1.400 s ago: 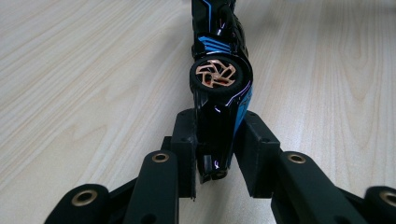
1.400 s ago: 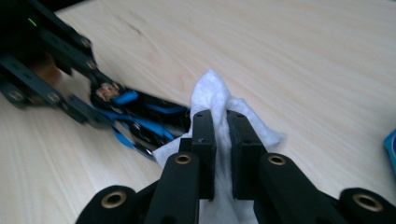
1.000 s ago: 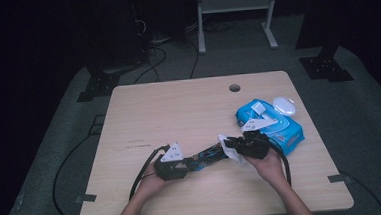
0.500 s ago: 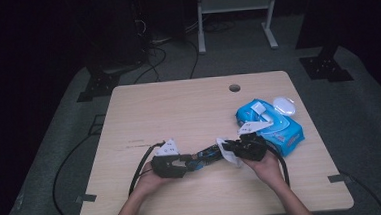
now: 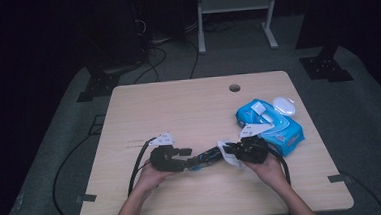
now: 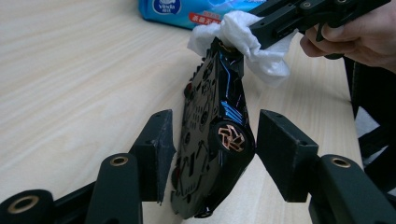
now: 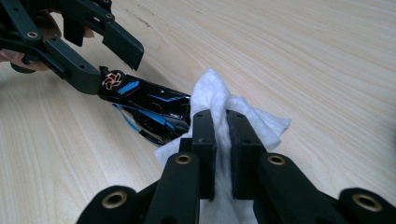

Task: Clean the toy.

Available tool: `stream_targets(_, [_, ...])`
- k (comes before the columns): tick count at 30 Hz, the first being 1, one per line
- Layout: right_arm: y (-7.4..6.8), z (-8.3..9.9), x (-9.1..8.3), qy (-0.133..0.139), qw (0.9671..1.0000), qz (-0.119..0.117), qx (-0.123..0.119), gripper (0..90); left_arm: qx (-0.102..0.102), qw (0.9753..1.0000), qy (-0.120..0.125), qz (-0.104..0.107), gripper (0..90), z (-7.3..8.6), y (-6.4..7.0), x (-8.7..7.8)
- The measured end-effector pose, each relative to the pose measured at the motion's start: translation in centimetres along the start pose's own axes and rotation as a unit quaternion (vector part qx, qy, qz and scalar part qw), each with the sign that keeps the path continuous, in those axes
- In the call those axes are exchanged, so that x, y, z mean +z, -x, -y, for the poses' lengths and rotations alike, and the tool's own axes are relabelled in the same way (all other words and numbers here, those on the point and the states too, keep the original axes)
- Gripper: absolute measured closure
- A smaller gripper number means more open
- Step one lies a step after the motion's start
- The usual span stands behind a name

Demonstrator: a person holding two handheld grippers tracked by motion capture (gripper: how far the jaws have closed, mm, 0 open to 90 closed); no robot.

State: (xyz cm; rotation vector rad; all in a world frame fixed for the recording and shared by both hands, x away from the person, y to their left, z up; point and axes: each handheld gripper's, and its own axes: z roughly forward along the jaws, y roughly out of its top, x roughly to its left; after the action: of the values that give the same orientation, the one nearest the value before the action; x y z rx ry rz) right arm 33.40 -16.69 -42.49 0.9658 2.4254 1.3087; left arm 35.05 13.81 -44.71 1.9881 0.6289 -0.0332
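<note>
A black toy car [image 5: 202, 160] with blue stripes lies on its side between my two grippers, low over the table. My left gripper [image 5: 187, 158] is shut on its rear end; the car [image 6: 215, 140] shows its underside to one jaw, and a copper wheel faces the camera. My right gripper [image 7: 219, 116] is shut on a crumpled white wipe [image 7: 215, 93], which presses against the car's front [image 7: 149, 105]. In the left gripper view the wipe [image 6: 247, 37] covers the far tip of the car, below the right gripper [image 6: 261, 28].
A blue pack of wet wipes [image 5: 272, 122] with its white lid open lies at the table's right, just behind my right hand. A round cable hole [image 5: 234, 88] sits near the far edge. Pale wood tabletop [image 5: 179, 113] stretches to the left and back.
Both hands have barely shifted. The wipe stays at the car's front end with a slight rubbing movement.
</note>
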Motion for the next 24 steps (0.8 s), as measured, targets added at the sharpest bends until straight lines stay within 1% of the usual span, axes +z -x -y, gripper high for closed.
stream_targets(2, [-0.1,0.1,-0.1,0.0,1.0,-0.003,0.0,82.1,-0.001,1.0,-0.006,-0.004,45.2,0.0,0.0,0.1])
stream_targets(5, [-0.3,0.2,-0.2,-0.002,1.0,-0.003,-0.002,82.1,-0.012,0.9999,-0.01,0.002,42.9,0.2,0.0,0.3])
stream_targets(8, [-0.5,0.3,-0.3,-0.004,1.0,-0.004,-0.004,82.1,-0.013,0.9998,-0.017,0.004,42.9,0.4,0.0,0.6])
stream_targets(12, [-0.7,0.6,-0.5,-0.006,0.9999,-0.004,-0.008,82.1,-0.013,0.9996,-0.021,0.011,43.0,0.5,0.1,0.8])
stream_targets(16, [-1.0,0.9,-0.7,-0.013,0.9998,-0.012,-0.01,82.0,0.001,0.9996,-0.028,0.003,44.9,0.6,0.4,0.9])
stream_targets(17, [-1.1,1.0,-0.6,-0.017,0.9997,-0.012,-0.012,81.9,0.002,0.9997,-0.026,0.0,45.0,0.6,0.4,0.9])
stream_targets(19, [-1.2,1.3,-0.3,-0.032,0.9992,-0.011,-0.019,81.8,0.005,0.9995,-0.031,-0.007,47.8,0.7,0.4,0.9])
stream_targets(20, [-1.3,1.5,-0.1,-0.04,0.999,-0.008,-0.02,81.8,0.008,0.9995,-0.03,-0.007,47.8,0.8,0.4,0.8])
stream_targets(21, [-1.3,1.7,0.0,-0.044,0.9988,-0.008,-0.02,81.8,0.005,0.9996,-0.028,-0.007,50.0,0.9,0.4,0.8])
stream_targets(22, [-1.2,1.8,0.2,-0.047,0.9987,-0.01,-0.018,81.8,0.011,0.9991,-0.038,-0.017,47.5,0.9,0.5,0.9])
stream_targets(23, [-1.2,1.8,0.3,-0.048,0.9987,-0.012,-0.015,81.8,0.021,0.9983,-0.048,-0.027,47.4,1.0,0.6,1.0])
stream_targets(24, [-1.2,1.7,0.3,-0.046,0.9987,-0.012,-0.016,81.8,0.028,0.9979,-0.05,-0.03,46.3,1.0,0.6,1.1])
